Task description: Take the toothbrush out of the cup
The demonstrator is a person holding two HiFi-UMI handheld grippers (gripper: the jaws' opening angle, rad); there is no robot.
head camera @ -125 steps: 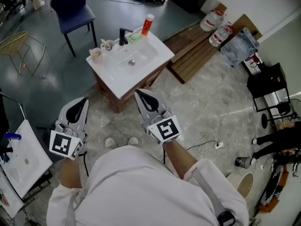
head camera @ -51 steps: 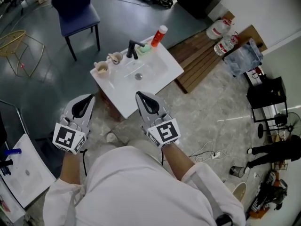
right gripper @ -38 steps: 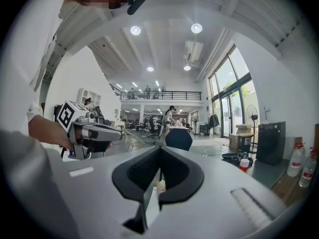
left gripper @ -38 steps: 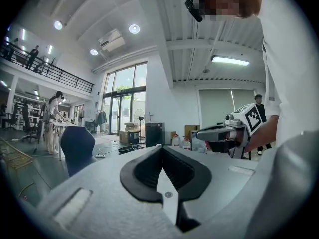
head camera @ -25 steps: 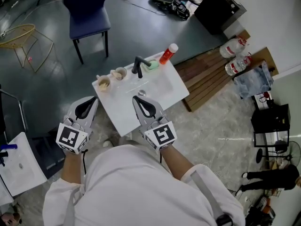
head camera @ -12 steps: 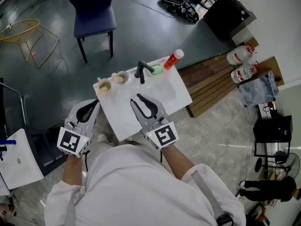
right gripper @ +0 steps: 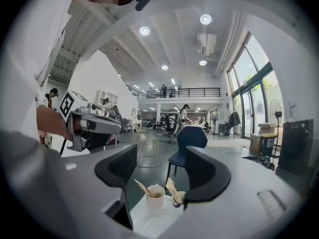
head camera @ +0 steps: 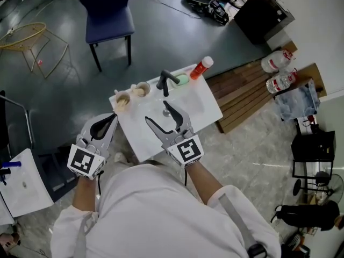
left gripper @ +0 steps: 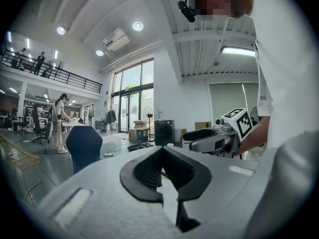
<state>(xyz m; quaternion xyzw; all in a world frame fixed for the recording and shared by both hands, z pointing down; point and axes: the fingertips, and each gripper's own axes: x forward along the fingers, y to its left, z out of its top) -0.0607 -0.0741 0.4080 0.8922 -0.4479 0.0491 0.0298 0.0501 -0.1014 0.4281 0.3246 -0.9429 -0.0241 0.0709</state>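
Two pale cups (head camera: 123,100) (head camera: 142,89) stand at the far left corner of a white washbasin (head camera: 204,109). In the right gripper view the left cup (right gripper: 155,196) holds a tan toothbrush (right gripper: 142,187) leaning left. The other cup (right gripper: 180,198) also holds a beige brush (right gripper: 172,189). My right gripper (head camera: 156,112) hovers over the basin short of the cups. Its jaws are opening, with nothing between them (right gripper: 159,172). My left gripper (head camera: 111,118) is shut and empty at the basin's left edge (left gripper: 168,159).
On the basin's far rim are a black tap (head camera: 165,81), a green soap (head camera: 181,79) and an orange bottle (head camera: 202,67). A blue chair (head camera: 107,7) stands beyond, a wooden pallet (head camera: 244,93) lies to the right, and a second white basin (head camera: 21,181) is at left.
The right gripper's jaws went from shut to wide open while it moved forward over the basin toward the cups. The left gripper stayed shut and almost still.
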